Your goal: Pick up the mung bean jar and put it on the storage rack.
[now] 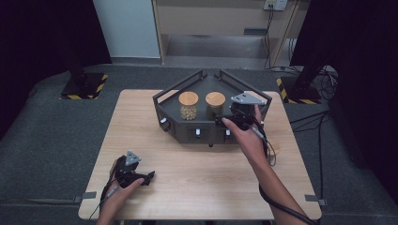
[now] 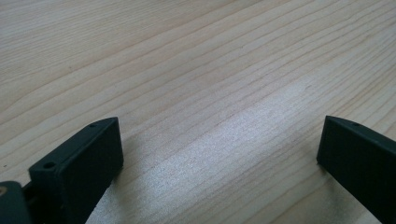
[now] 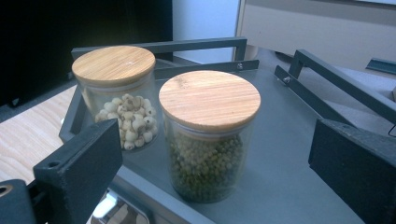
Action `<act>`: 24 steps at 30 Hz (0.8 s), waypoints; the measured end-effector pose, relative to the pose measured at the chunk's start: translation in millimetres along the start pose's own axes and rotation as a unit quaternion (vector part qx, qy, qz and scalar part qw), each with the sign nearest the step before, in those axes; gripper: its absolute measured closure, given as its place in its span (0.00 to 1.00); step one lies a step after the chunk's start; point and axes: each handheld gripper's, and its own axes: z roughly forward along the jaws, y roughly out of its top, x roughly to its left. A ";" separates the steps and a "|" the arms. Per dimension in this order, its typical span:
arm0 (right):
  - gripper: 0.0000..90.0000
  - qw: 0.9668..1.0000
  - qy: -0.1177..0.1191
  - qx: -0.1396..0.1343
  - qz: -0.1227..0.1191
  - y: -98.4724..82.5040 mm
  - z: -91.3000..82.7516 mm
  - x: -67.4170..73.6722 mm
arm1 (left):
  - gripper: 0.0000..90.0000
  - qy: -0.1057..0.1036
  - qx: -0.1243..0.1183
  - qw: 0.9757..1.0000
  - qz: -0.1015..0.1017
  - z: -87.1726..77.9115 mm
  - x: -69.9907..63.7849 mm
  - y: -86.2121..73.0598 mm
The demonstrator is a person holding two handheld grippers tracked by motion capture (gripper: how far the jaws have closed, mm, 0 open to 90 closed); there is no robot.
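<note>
Standing Jars on the Grey Rack

Your wooden table sits on grey carpet between dark curtains. On it, the rack holds two upright glass jars with wooden lids: green beans, pale seeds just beside. Your right gripper faces the green jar, jaws apart, nothing clamped. Your left gripper rests on wood, jaws wide.

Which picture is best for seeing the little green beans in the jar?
The right gripper view: the green bean jar stands close, beans clear through the glass. In the high view it is small, mostly a wooden lid. The left gripper view looks at bare table.
</note>
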 end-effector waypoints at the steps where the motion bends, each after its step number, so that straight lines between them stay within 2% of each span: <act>1: 0.03 1.000 0.000 0.000 -0.002 0.1 -2.2 -0.3 | 0.00 0.000 0.000 1.000 0.000 0.0 0.0 0.0; 10: 0.03 0.999 -0.001 0.014 -0.034 -0.5 -21.1 -3.6 | 0.00 0.000 0.000 1.000 0.000 0.0 -0.1 0.0; 24: 0.02 0.999 -0.004 0.037 -0.037 -13.1 -38.6 -11.6 | 0.00 0.000 0.000 1.000 0.000 0.0 -0.1 0.0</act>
